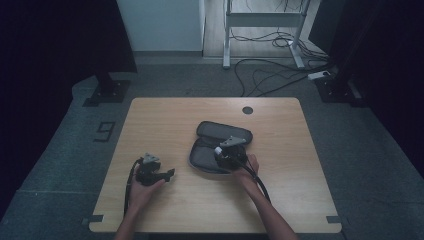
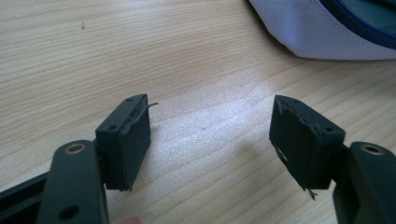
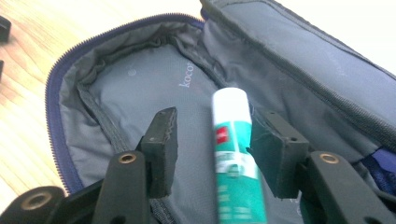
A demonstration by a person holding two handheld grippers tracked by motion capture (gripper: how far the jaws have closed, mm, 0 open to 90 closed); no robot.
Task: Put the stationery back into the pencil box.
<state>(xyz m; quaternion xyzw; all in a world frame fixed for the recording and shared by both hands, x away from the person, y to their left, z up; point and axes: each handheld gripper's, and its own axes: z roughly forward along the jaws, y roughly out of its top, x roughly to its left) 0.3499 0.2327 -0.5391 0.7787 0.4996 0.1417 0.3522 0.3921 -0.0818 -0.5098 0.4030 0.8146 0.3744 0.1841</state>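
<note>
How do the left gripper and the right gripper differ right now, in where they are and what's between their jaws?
The left gripper sits over bare wooden table, beside the pencil case; the right gripper reaches into that open case. The left gripper's jaws have nothing between them; the right gripper's have a green-and-white glue stick between them, with a gap on the left-hand side, so it looks released. Both stand open and share black padded jaws.

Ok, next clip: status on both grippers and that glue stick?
Left gripper open, over bare table. Right gripper over the open pouch, jaws apart, glue stick between them, left pad clear of it. Nothing in the way.
</note>
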